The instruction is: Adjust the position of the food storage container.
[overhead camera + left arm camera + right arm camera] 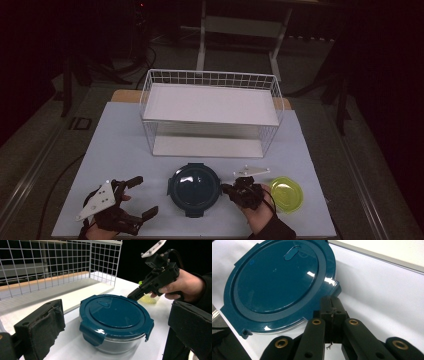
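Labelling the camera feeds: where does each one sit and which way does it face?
High view: above the person's side, looking forward and down on the table; forearms, left gripper, right gripper.
Left gripper view: rides the left gripper, level across the container toward the wire shelf; own open jaws.
Right gripper view: rides the right gripper, tilted down at the lid; own shut jaws.
Shared: all three show the container; the left gripper view and high view both show the right gripper.

Both claws are matte black: the left claw (pixel 142 196) carries a grey three-cornered plate (pixel 96 201), the right claw (pixel 331 307) shows brass-ringed screws (pixel 316 321); dark sleeve (pixel 274 231).
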`<state>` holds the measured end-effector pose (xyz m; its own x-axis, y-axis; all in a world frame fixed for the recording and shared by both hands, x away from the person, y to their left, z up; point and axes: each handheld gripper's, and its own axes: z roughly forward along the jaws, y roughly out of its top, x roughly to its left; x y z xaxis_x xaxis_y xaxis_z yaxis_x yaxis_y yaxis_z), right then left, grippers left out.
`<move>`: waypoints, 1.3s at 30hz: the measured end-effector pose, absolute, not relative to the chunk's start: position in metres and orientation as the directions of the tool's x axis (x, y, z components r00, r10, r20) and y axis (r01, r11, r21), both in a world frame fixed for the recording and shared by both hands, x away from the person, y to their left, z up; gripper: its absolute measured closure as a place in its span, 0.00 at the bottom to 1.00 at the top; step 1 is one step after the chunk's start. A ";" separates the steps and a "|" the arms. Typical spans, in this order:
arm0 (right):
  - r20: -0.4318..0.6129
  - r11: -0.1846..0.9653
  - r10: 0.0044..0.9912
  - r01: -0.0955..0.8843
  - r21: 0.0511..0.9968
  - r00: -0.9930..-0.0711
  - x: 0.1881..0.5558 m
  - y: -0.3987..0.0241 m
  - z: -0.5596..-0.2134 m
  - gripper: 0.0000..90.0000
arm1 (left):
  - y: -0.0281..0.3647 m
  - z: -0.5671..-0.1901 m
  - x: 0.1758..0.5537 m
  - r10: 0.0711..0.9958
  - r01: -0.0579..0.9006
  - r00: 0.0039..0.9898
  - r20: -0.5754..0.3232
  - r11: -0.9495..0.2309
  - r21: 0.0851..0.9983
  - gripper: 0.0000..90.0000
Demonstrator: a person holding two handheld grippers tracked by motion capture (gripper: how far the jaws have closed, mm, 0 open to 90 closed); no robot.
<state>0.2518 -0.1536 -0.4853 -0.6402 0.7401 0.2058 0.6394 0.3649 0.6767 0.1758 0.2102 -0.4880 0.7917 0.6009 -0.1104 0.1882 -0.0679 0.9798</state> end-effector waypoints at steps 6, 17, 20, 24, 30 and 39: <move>0.231 0.362 0.724 0.643 0.675 -0.650 0.257 -0.142 -0.486 1.00 | 0.210 -0.488 0.176 0.599 0.192 0.793 -0.115 -0.066 0.979 0.00; 0.240 0.384 0.694 0.631 0.674 -0.679 0.260 -0.119 -0.487 1.00 | 0.211 -0.488 0.177 0.600 0.193 0.792 -0.114 -0.068 0.979 0.00; 0.235 0.394 0.687 0.624 0.675 -0.688 0.260 -0.113 -0.487 1.00 | 0.211 -0.488 0.177 0.600 0.192 0.792 -0.115 -0.066 0.979 0.00; 0.233 0.399 0.680 0.617 0.678 -0.695 0.262 -0.106 -0.487 1.00 | 0.211 -0.488 0.176 0.599 0.191 0.792 -0.114 -0.065 0.979 0.00; 0.238 0.398 0.675 0.616 0.680 -0.699 0.263 -0.100 -0.488 1.00 | 0.211 -0.488 0.176 0.599 0.192 0.792 -0.114 -0.067 0.979 0.00; 0.227 0.405 0.669 0.604 0.686 -0.707 0.263 -0.100 -0.490 1.00 | 0.212 -0.488 0.176 0.598 0.195 0.792 -0.120 -0.062 0.979 0.00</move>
<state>0.2633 -0.1003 -0.4897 -0.7074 0.6694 0.2271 0.6039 0.4052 0.6864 0.1761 0.2117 -0.4878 0.7924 0.5980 -0.1202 0.1953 -0.0621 0.9788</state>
